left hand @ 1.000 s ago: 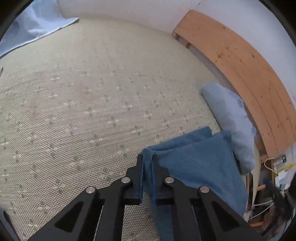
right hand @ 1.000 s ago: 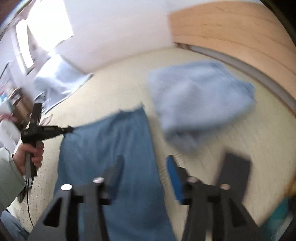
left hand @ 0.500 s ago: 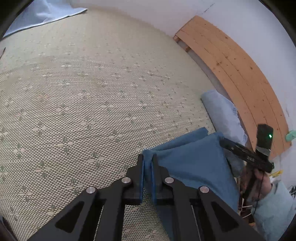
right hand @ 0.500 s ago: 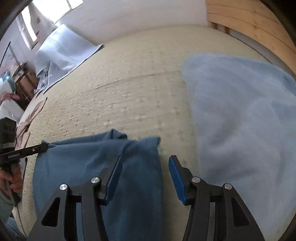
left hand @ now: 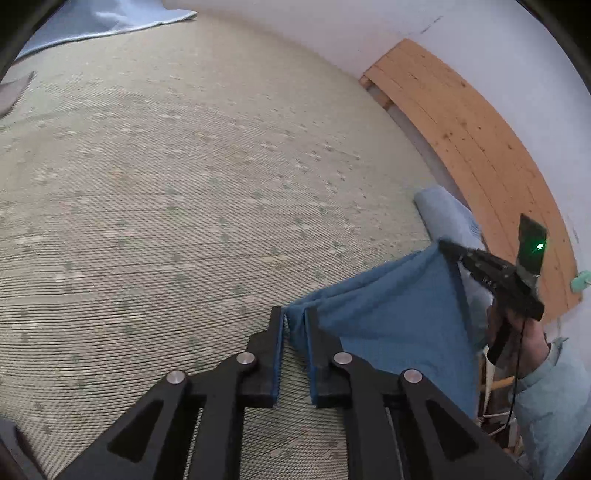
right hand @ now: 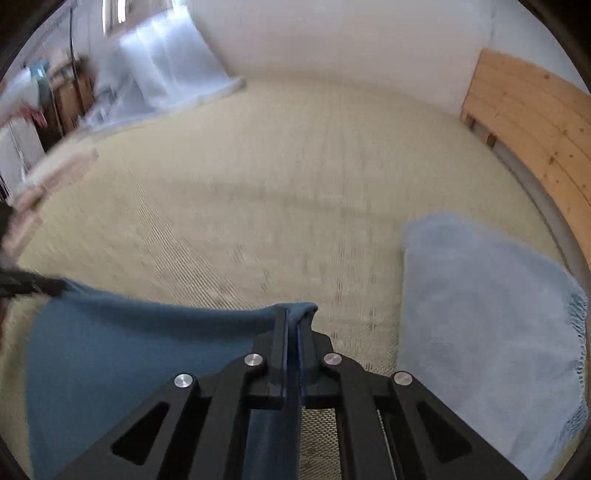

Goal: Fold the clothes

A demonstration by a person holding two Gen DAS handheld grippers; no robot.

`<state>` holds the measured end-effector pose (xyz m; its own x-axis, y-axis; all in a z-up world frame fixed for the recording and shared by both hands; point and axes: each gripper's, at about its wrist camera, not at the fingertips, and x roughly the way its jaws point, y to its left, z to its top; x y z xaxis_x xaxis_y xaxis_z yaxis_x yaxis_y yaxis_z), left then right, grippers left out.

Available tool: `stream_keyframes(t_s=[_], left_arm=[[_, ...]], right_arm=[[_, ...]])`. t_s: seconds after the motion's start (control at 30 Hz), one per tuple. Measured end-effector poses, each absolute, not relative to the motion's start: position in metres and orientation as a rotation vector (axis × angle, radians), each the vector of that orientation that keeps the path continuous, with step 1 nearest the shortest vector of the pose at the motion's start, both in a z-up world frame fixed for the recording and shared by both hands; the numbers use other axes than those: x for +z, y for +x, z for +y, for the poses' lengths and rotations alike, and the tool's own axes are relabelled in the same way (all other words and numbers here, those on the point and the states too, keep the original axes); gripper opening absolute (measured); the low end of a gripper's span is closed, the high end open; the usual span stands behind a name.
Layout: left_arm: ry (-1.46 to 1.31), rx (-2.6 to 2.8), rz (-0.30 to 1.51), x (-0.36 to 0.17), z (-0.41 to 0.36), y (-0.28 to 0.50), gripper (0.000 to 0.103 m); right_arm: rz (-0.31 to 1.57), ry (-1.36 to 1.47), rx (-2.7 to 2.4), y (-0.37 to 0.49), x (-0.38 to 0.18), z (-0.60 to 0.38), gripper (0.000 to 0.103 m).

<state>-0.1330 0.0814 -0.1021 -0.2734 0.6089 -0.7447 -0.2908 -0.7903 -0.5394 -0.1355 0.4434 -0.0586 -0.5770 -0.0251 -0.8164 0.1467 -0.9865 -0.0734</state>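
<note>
Deep blue cloth [left hand: 388,317], pale blue towel [right hand: 480,325], beige dotted woven mat [left hand: 166,184].

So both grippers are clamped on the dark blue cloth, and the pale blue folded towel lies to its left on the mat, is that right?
Not quite: in the right wrist view the pale blue folded towel lies to the right of the dark blue cloth. Both the left gripper and right gripper clamp it.

A woven straw mat [left hand: 177,192] with small flecks covered the floor up to a white wall [right hand: 332,40] at the far side, wooden slats [left hand: 476,147] leaned along the right, and at far left a bright window [right hand: 114,14] lit pale sheeting [right hand: 173,70] and blurred furniture [right hand: 70,96].
</note>
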Motion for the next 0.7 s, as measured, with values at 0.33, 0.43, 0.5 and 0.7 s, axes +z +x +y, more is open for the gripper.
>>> stream_keyframes(t_s=[0.33, 0.43, 0.5, 0.7], left_arm=[[-1.459, 2.051, -0.510, -0.095, 0.064, -0.099, 0.058], [-1.470, 1.998, -0.492, -0.093, 0.079, -0.071, 0.060], [-1.476, 1.963, -0.480, -0.091, 0.088, -0.053, 0.060], [-1.495, 1.857, -0.445, -0.086, 0.117, 0.003, 0.061]], right_arm=[[-0.017, 1.272, -2.858, -0.072, -0.013, 0.470, 0.051], [-0.045, 1.270, -2.808, -0.017, 0.000, 0.476, 0.052], [-0.024, 1.316, -2.765, 0.025, -0.001, 0.474, 0.052], [-0.113, 1.431, -2.776, 0.130, -0.016, 0.480, 0.052]])
